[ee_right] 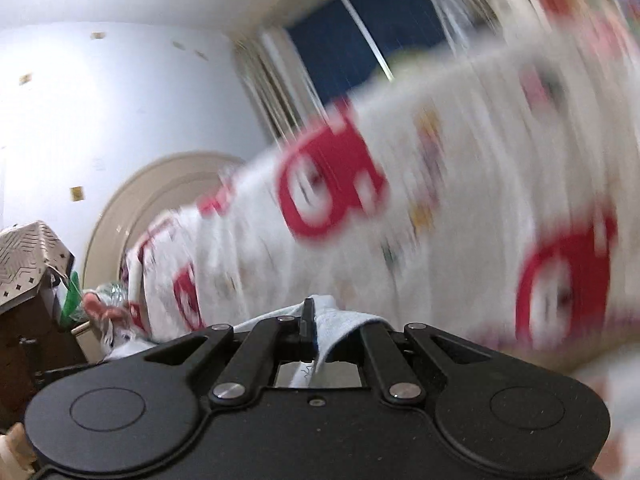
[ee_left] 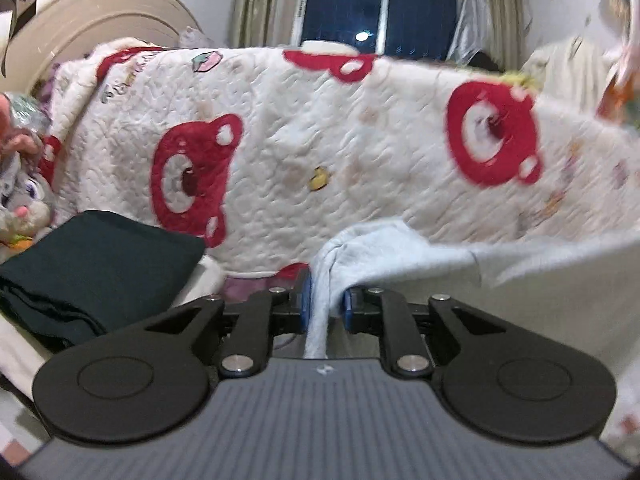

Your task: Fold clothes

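your left gripper (ee_left: 325, 304) has its blue-padded fingers (ee_left: 306, 300) narrowed onto a bunched fold of the pale grey knit garment (ee_left: 384, 248), which hangs down between them and stretches off to the right edge of that view. your right gripper (ee_right: 314, 326) is clamped tight on another corner of the same light cloth (ee_right: 340, 322), the fabric draped over the right-hand finger.

around you: a white quilted blanket with red bear faces (ee_left: 320, 132) covers the bed behind the garment and fills most of both views. a folded dark green-black cloth (ee_left: 92, 268) lies at the left, just beside the left gripper and apart from the grey garment. a grey plush toy with a pink nose (ee_left: 20, 208) sits at the far left edge. nothing stands between the two grippers and the blanket.

only the left view shows the dark folded cloth and the beige curved headboard (ee_left: 104, 16) sharply, plus the dark window (ee_left: 376, 4) with curtains. only the right view, heavily blurred, shows a brown wooden cabinet under a patterned cover (ee_right: 28, 280) at its left.
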A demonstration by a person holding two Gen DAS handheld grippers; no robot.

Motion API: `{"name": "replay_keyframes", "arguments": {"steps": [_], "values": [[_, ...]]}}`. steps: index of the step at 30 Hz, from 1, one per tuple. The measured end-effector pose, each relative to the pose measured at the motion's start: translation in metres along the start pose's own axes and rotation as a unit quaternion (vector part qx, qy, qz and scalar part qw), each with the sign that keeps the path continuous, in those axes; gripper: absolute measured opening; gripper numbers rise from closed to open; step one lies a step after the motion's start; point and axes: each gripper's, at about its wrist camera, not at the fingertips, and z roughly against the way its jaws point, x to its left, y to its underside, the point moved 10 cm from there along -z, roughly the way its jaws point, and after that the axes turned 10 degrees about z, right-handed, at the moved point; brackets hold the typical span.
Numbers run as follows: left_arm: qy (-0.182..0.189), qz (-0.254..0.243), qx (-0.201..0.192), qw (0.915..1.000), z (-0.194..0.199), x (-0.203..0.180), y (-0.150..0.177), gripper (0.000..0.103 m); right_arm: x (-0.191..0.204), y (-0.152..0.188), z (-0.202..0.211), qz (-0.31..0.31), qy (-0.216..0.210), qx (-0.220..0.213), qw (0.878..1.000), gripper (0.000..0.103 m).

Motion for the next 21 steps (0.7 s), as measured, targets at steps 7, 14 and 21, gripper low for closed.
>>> {"name": "replay_keyframes", "arguments": {"steps": [7, 14, 21], "values": [[0.007, -0.027, 0.13, 0.9911, 0.007, 0.028, 0.094, 0.019, 0.012, 0.078, 0.025, 0.057, 0.033, 0.172, 0.983, 0.003], [-0.051, -0.023, 0.182, 0.9817, 0.032, 0.079, 0.16, 0.0, -0.006, 0.209, 0.073, -0.079, 0.065, 0.259, 0.96, 0.004], [0.005, 0.014, 0.291, 0.9567, 0.043, 0.081, 0.204, 0.011, -0.016, 0.233, 0.077, -0.1, 0.094, 0.281, 0.95, 0.004]]}}
